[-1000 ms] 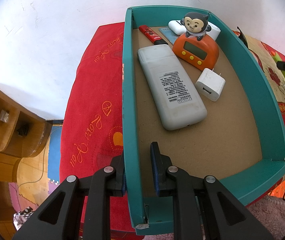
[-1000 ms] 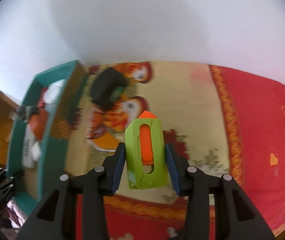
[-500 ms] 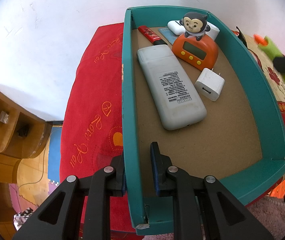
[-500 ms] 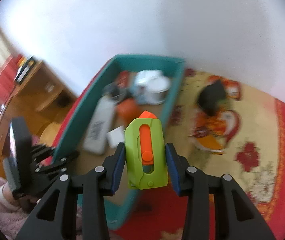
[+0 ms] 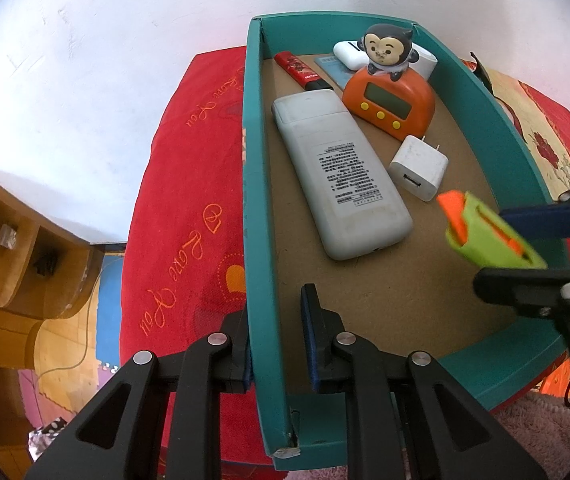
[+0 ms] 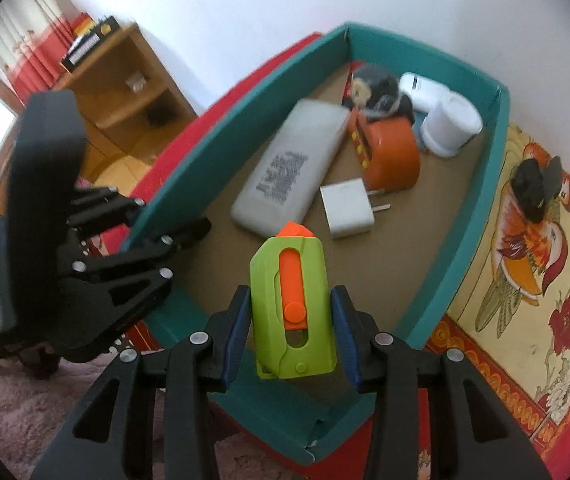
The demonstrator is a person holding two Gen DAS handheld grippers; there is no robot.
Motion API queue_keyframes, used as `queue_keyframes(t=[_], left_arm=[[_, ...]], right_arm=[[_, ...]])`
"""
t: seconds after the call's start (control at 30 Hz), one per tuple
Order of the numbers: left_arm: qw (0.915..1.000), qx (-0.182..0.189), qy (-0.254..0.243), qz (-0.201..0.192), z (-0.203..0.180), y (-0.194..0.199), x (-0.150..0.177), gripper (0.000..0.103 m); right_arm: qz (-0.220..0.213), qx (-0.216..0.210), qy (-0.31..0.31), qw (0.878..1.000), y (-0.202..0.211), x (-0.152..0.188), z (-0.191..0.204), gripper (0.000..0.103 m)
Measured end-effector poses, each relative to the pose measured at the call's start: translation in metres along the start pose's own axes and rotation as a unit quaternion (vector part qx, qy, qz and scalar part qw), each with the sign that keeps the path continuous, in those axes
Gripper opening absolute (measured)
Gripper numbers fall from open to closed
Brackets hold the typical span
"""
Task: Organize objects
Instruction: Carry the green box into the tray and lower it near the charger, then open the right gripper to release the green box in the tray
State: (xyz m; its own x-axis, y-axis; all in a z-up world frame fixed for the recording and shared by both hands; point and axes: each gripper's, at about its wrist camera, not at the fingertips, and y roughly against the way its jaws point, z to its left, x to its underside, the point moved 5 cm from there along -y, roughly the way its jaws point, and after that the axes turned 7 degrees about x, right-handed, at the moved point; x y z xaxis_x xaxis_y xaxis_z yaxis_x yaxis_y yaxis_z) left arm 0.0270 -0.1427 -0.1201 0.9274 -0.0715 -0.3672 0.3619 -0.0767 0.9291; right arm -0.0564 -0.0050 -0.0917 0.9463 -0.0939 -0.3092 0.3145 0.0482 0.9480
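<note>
A teal cardboard box (image 5: 255, 200) lies on the red bedspread. My left gripper (image 5: 275, 308) is shut on the box's left wall near the front corner, one finger outside and one inside. My right gripper (image 6: 290, 296) is shut on a green toy knife (image 6: 293, 320) with an orange slider. It hangs over the bare front right of the box floor, where the left wrist view shows the toy knife (image 5: 485, 232) too. Inside lie a white remote (image 5: 341, 176), a white charger (image 5: 419, 168), an orange monkey clock (image 5: 389, 100), a red tube (image 5: 301, 72) and a white case (image 5: 349, 54).
A black object (image 6: 537, 184) rests on the patterned yellow cloth right of the box. A wooden shelf unit (image 5: 17, 248) stands to the left below the bed edge. The white wall rises just behind the box. Pink fleecy fabric (image 5: 545, 432) lies at the near edge.
My right gripper has swung left with the green toy knife, from above the patterned cloth to above the box floor, rolling as it went. The left gripper and the box have stayed put.
</note>
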Motion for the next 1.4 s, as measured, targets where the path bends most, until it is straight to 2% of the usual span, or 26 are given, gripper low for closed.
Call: queue_keyframes(t=[0.27,0.77,1.23,1.4], left_arm=[[1.0000,0.000,0.000,0.000,0.000,0.000,0.000,0.019],[1.0000,0.000,0.000,0.000,0.000,0.000,0.001,0.019],[1.0000,0.000,-0.001,0.000,0.000,0.001,0.001,0.019],[1.0000,0.000,-0.001,0.000,0.000,0.001,0.001,0.019]], right_arm=[[0.023,0.018,-0.009,1.000,-0.018,0.003,-0.004,0.040],[0.022,0.065,0.040,0.997,-0.031,-0.002,0.003,0.040],[0.022,0.075,0.051,0.996,-0.034,-0.002,0.008,0.040],[0.019,0.101,0.069,0.992,-0.040,-0.004,0.011,0.040]])
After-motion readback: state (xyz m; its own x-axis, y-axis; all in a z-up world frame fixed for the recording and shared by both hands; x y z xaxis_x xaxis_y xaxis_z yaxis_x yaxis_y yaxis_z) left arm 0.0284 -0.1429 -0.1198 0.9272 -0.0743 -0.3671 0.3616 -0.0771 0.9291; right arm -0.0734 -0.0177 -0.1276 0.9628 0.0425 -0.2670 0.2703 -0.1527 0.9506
